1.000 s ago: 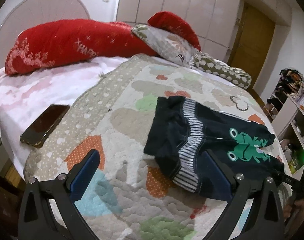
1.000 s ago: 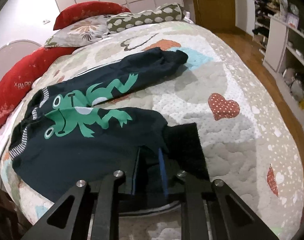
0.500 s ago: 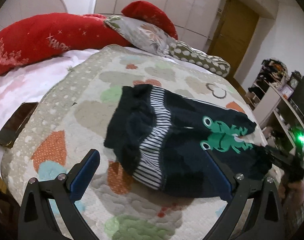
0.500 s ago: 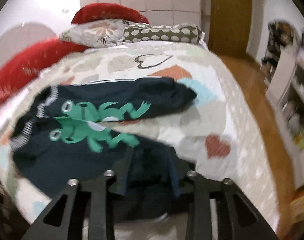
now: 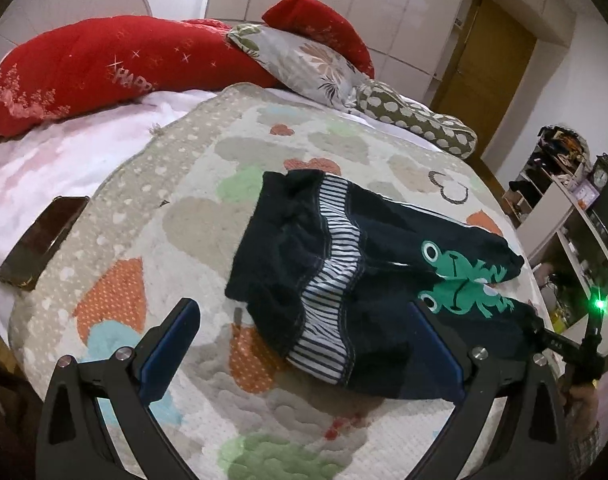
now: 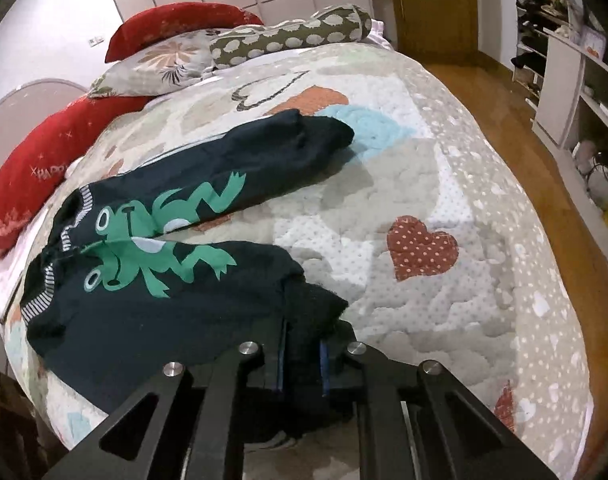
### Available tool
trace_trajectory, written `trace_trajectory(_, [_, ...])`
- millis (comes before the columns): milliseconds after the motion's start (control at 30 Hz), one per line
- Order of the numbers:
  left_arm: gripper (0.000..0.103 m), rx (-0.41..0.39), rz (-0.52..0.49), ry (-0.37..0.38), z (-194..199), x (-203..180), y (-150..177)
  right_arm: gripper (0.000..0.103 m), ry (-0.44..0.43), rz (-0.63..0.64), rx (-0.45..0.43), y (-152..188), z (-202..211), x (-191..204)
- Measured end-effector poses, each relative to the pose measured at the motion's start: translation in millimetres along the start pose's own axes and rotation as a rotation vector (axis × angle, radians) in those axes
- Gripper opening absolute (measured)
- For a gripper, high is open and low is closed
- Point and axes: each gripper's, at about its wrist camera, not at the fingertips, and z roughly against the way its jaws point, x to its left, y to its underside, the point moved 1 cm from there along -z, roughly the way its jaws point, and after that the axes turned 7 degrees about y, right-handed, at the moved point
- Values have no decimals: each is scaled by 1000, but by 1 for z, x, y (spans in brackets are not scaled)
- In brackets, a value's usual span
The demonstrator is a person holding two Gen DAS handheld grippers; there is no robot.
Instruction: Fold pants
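Dark navy children's pants point(image 5: 344, 276) with green frog prints and a striped waistband lie on a patterned quilt point(image 5: 175, 240). In the left wrist view the waistband end faces me, rumpled. My left gripper point(image 5: 304, 344) is open and empty, fingers spread just short of the waistband. In the right wrist view the pants point(image 6: 151, 280) lie with both legs spread apart. My right gripper point(image 6: 301, 344) is shut on the cuff of the near leg. The right gripper also shows in the left wrist view point(image 5: 560, 344), at the far right.
A phone point(image 5: 43, 236) lies on the white sheet at the bed's left edge. Red pillows point(image 5: 103, 72) and patterned pillows point(image 5: 316, 64) line the head of the bed. Shelves point(image 6: 576, 92) and wooden floor point(image 6: 516, 152) lie beyond the bed's right side.
My left gripper has swung about in front of the waistband and stays open. My right gripper keeps hold of the near leg's cuff; its view has shifted, and the cuff has moved a little.
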Motion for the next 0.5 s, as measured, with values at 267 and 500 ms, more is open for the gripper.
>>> trace_trajectory(267, [101, 89, -209, 48, -38, -34, -52, 47, -3, 44, -102, -32, 43, -5])
trace_trajectory(500, [101, 305, -406, 94, -156, -80, -102, 67, -86, 308, -17, -115, -17, 54])
